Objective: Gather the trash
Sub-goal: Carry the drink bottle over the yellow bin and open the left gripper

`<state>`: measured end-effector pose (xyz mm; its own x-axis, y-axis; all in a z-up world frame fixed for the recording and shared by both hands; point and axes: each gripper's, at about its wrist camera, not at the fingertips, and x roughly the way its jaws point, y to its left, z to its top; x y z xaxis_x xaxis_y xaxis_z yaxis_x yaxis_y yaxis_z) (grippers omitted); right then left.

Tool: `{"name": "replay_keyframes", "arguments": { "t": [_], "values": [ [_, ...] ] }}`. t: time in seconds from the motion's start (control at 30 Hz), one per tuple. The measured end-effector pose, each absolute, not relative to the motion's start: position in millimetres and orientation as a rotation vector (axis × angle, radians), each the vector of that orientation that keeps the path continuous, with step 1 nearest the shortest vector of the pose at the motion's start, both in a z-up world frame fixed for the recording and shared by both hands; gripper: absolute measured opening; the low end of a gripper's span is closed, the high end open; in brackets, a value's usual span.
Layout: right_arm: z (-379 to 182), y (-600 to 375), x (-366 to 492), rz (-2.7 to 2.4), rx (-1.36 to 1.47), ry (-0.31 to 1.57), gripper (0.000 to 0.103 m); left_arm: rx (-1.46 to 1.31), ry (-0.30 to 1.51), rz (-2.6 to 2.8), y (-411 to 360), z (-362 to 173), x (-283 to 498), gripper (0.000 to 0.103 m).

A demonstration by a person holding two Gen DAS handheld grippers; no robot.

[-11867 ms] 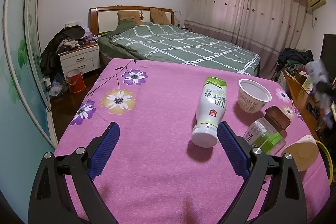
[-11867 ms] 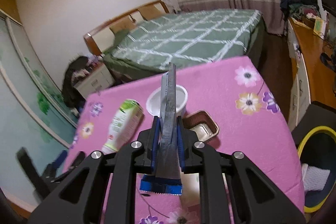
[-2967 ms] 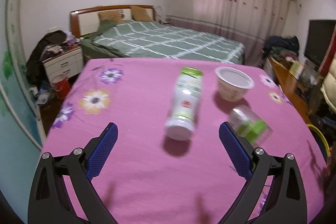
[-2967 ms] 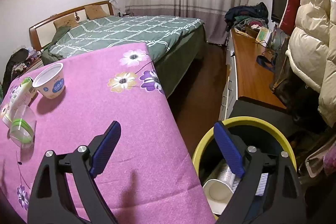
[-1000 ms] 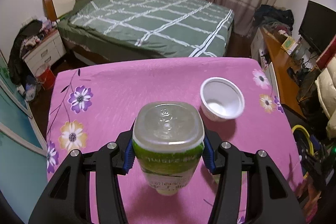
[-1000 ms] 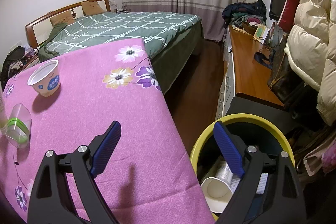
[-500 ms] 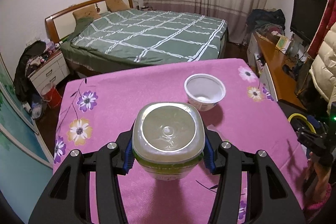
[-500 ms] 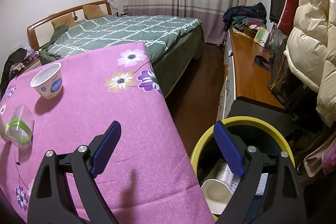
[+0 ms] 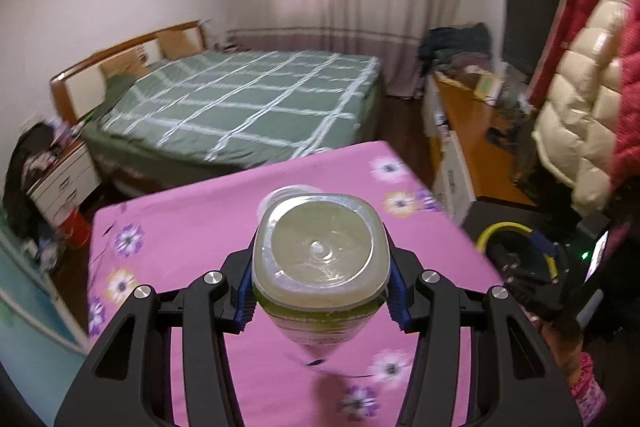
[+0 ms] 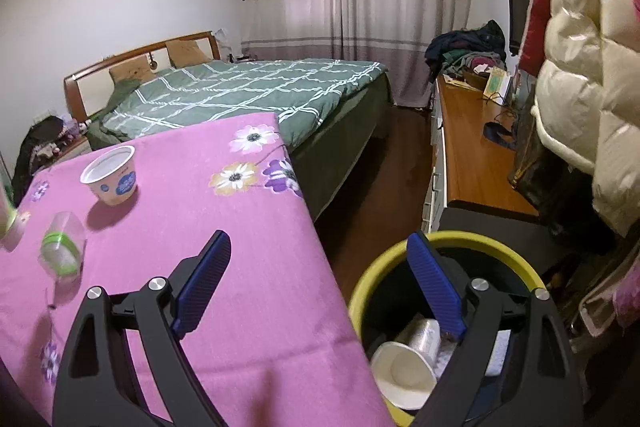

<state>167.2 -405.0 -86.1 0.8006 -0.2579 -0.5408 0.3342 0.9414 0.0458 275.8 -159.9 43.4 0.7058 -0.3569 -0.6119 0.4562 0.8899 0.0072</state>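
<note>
My left gripper (image 9: 320,293) is shut on a white bottle with a green label (image 9: 320,255), held above the pink flowered tablecloth (image 9: 192,227) with its base facing the camera. The same bottle shows at the left edge of the right wrist view (image 10: 8,223). Behind the bottle peeks the rim of a white tub (image 9: 294,190). My right gripper (image 10: 318,243) stands open and empty over the table's right edge, beside the yellow-rimmed bin (image 10: 460,238). The tub (image 10: 112,179) and a clear jar with a green band (image 10: 60,251) lie on the cloth.
The bin holds a white paper cup (image 10: 404,375) and a clear cup (image 10: 422,335). A green checked bed (image 10: 240,95) lies beyond the table. A wooden desk (image 10: 476,155) and hanging puffer coats (image 10: 580,87) are at the right. The bin's rim (image 9: 500,229) shows right of the table.
My left gripper has risen and swung right with the bottle; the tub is now mostly hidden behind it and the bin comes into its view. The right gripper shifted slightly, still open.
</note>
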Motion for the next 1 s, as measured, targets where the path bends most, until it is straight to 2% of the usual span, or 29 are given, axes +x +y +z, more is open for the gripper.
{"name": "replay_keyframes", "arguments": {
  "t": [0.47,0.7,0.93,0.97,1.0],
  "values": [
    [-87.8,-490.7,53.1,-0.486,0.23,0.56,0.085,0.229,0.671,-0.818,-360.7,24.5,245.4,0.051],
    [-94.2,-517.8,31.1,-0.534,0.269,0.559,0.085,0.271,0.727,-0.924,-461.8,-16.4,245.7,0.051],
    [-97.7,-530.0,21.2,-0.56,0.296,0.57,0.085,0.303,0.786,-0.938,-518.0,-65.6,259.1,0.052],
    [-97.8,-530.6,20.7,-0.56,0.301,0.572,0.085,0.302,0.796,-0.918,-520.9,-71.8,262.0,0.063],
    [-97.6,-530.3,20.3,-0.558,0.302,0.572,0.085,0.294,0.796,-0.904,-518.7,-73.8,263.7,0.078]
  ]
}}
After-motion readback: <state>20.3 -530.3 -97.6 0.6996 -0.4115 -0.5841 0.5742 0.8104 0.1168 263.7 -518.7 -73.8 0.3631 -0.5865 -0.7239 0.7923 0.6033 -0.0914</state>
